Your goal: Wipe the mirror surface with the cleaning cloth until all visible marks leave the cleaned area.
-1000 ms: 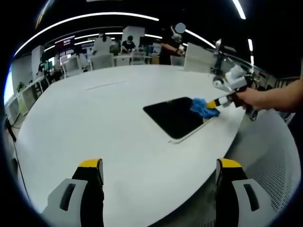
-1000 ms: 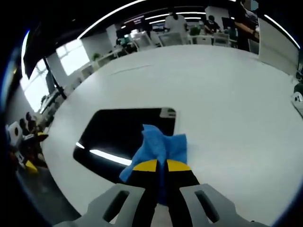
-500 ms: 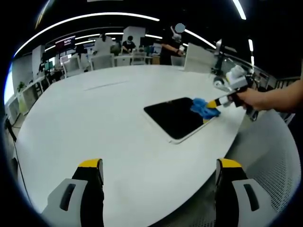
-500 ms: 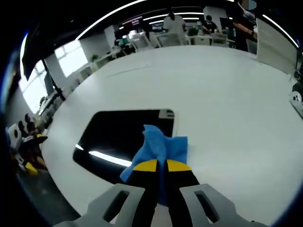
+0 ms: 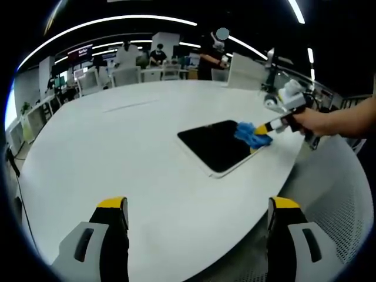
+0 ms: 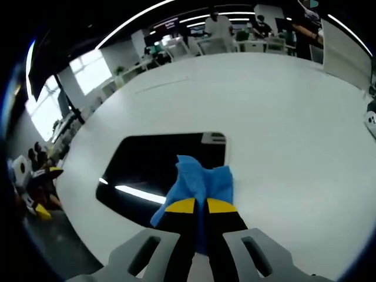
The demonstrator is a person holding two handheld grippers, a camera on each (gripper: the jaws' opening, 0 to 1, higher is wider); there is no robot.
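A dark rectangular mirror [image 5: 217,143] [image 6: 154,163] lies flat on the white table [image 5: 117,147], near its right edge in the left gripper view. My right gripper [image 6: 195,206] [image 5: 262,127] is shut on a blue cleaning cloth [image 6: 200,182] [image 5: 251,133], and the cloth rests on the mirror's corner by that edge. A hand [image 5: 320,122] holds that gripper. My left gripper [image 5: 197,214] stands open low over the table's near side, far from the mirror, with nothing between its fingers.
A large white oval table [image 6: 282,117] carries the mirror. Desks, chairs and people [image 5: 158,56] stand in the office behind it. A white device [image 5: 271,101] sits past the table's right edge.
The cloth has slid a little further onto the mirror with the right gripper. The left gripper has stayed still.
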